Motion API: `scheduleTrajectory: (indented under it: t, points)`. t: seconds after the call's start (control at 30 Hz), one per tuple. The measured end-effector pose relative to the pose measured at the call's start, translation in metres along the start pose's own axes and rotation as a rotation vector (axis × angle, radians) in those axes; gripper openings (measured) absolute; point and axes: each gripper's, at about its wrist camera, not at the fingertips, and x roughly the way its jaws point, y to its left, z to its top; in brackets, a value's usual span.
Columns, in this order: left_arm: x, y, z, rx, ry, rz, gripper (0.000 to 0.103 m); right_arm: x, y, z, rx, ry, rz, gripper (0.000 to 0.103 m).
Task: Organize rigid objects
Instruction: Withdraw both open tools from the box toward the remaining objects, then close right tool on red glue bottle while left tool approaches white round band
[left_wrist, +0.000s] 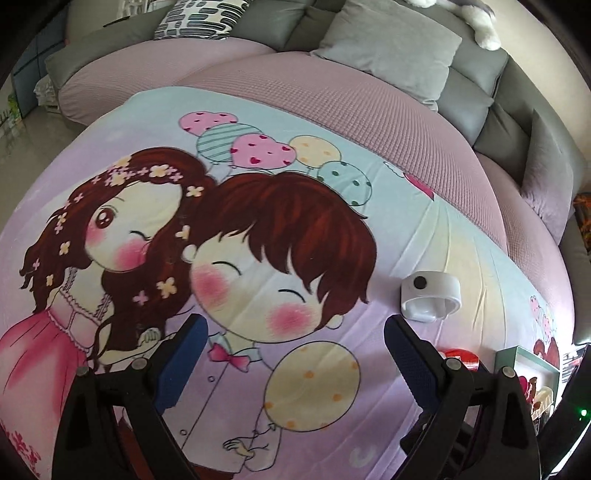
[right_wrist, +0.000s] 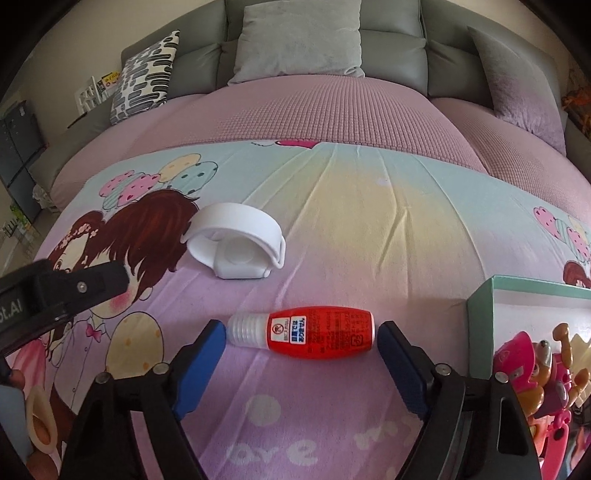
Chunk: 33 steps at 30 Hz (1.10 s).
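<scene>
A red bottle (right_wrist: 321, 332) with a clear ribbed cap lies on its side on the cartoon blanket (right_wrist: 332, 229). It also peeks out beside the right finger (left_wrist: 461, 360). My right gripper (right_wrist: 301, 332) is open, with the bottle lengthwise between its blue pads; the tips stand right at the cap and the base. A white wristband device (right_wrist: 236, 243) (left_wrist: 430, 297) lies farther back. My left gripper (left_wrist: 295, 328) is open over the blanket with nothing between its fingers, the white device just beyond its right tip. One of its black fingers (right_wrist: 92, 284) shows at the left of the right wrist view.
A teal box (right_wrist: 480, 325) (left_wrist: 524, 363) holding pink toys (right_wrist: 524, 362) stands at the right. A beige ring-shaped object (right_wrist: 40, 421) lies at the lower left. The blanket covers a pink sofa seat (left_wrist: 388, 122) with grey cushions (right_wrist: 299, 40) behind.
</scene>
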Motion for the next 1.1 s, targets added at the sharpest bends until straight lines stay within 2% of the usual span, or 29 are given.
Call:
scheduleTrajectory:
  t: [0.3,0.67,0.8,0.9,0.97,1.1]
  points:
    - [-0.006,-0.012,0.002,0.015,-0.020,-0.065,0.096,-0.005,-0.007,-0.005,0.020,-0.002,0.022,0.080]
    - [0.003,-0.054,0.007,0.111,-0.001,-0.174,0.096,-0.012,-0.018,-0.009,0.039,-0.010,0.014,0.080]
    - [0.009,-0.067,0.008,0.157,0.007,-0.181,0.096,-0.013,-0.020,-0.008,0.046,-0.012,0.024,0.080]
    - [0.013,-0.071,0.007,0.168,0.017,-0.204,0.083,-0.013,-0.020,-0.008,0.044,-0.013,0.026,0.080]
    - [0.018,-0.072,0.007,0.165,0.041,-0.219,0.064,-0.014,-0.020,-0.009,0.045,-0.014,0.027,0.080]
    - [0.021,-0.073,0.008,0.158,0.048,-0.259,0.048,-0.014,-0.021,-0.009,0.046,-0.013,0.028,0.080]
